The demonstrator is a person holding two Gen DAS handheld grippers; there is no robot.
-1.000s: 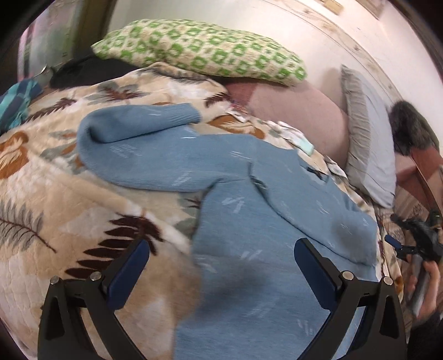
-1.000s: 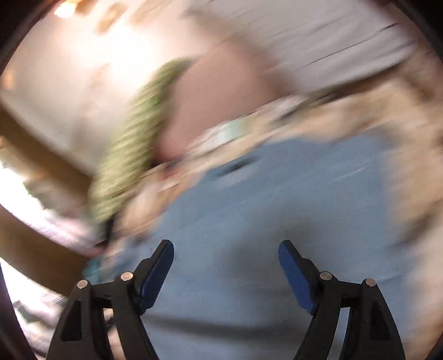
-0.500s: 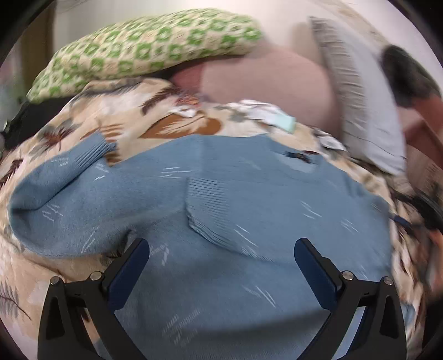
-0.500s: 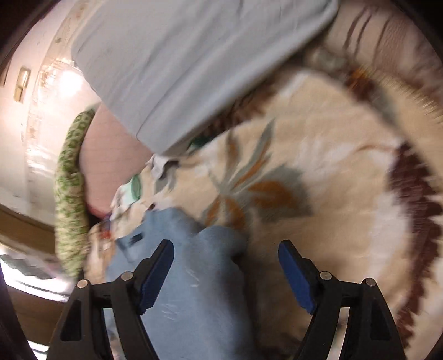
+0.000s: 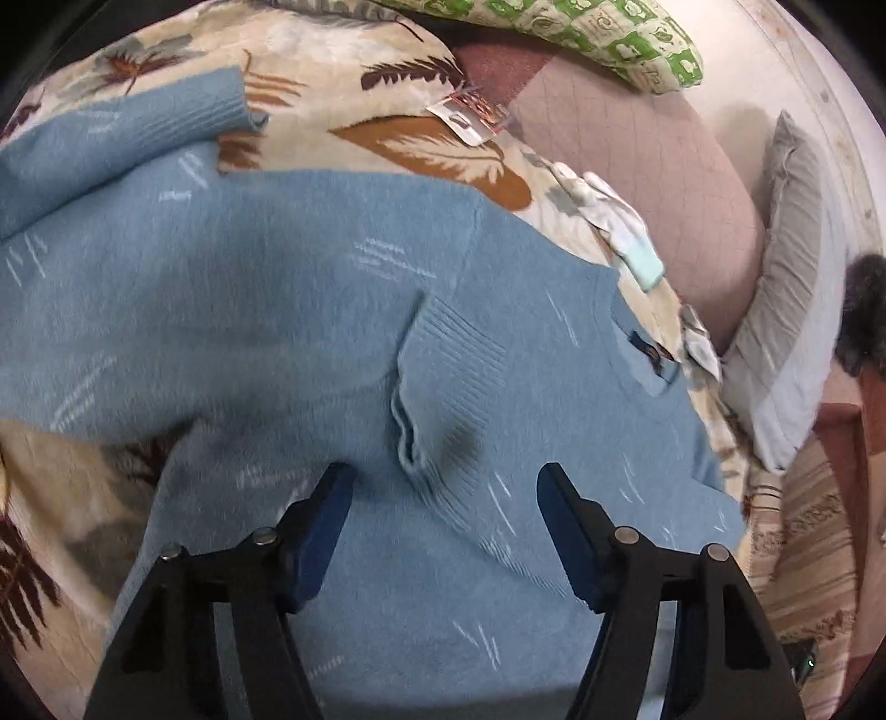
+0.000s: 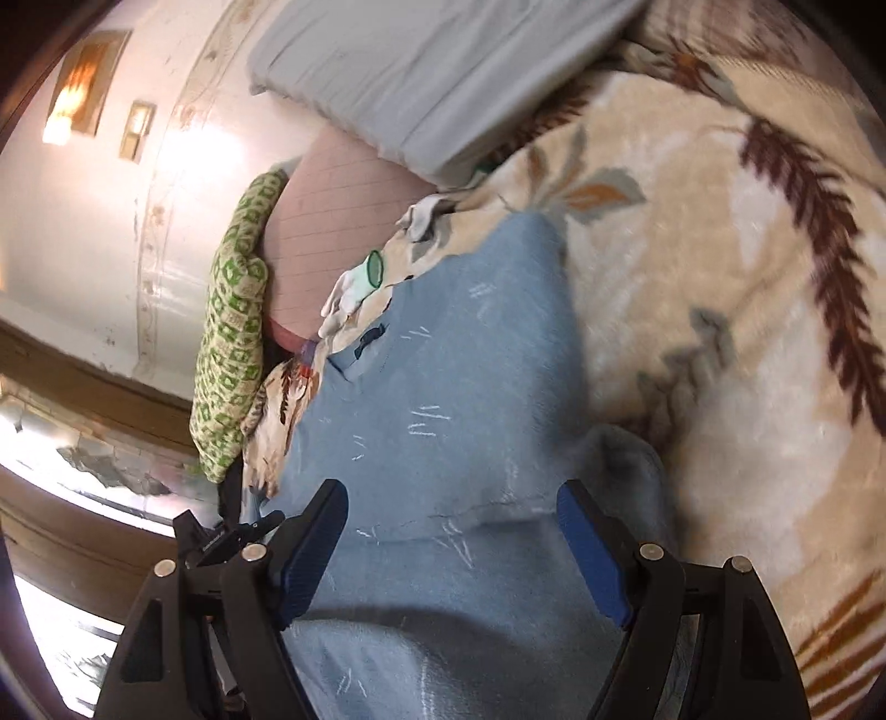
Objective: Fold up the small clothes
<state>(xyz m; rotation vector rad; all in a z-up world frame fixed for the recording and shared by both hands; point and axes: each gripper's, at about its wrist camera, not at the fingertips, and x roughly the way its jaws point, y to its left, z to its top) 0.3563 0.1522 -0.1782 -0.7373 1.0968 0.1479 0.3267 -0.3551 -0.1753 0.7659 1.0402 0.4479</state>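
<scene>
Your left gripper (image 5: 443,493) has just been closing, jaws still apart over the blue sweater (image 5: 249,310), whose ribbed cuff lies folded just ahead between them. Your right gripper (image 6: 451,512) stands open above a rumpled sweater edge on the blanket (image 6: 720,332).

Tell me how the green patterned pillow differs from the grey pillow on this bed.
The green patterned pillow carries a green-and-cream square print; the grey pillow is plain. The green patterned pillow lies on top of the pink cushion, while the grey pillow leans beside that cushion. Both sit at the wall end of the bed.
</scene>
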